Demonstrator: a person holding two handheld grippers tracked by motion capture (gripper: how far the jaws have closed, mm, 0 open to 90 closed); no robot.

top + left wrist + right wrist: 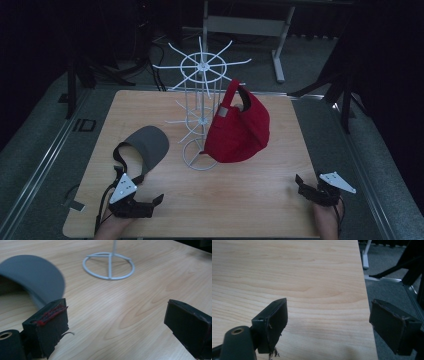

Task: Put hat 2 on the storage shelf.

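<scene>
At about seven o'clock on the table [280, 210], just beside the open, empty left gripper [150, 204], lies one grey cap [148, 143], while one red cap [239, 131] hangs, seemingly loosely, on the single wire rack [202, 90], where a careless reach might knock it off; the right gripper [306, 187] also gapes empty.

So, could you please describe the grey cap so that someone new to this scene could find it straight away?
Start at the white wire rack standing mid-table, with a red cap hanging on its right side. The grey cap lies flat on the wood left of the rack's ring base, just ahead of the left claw. Unlike the red one, it is grey and not hung.
</scene>
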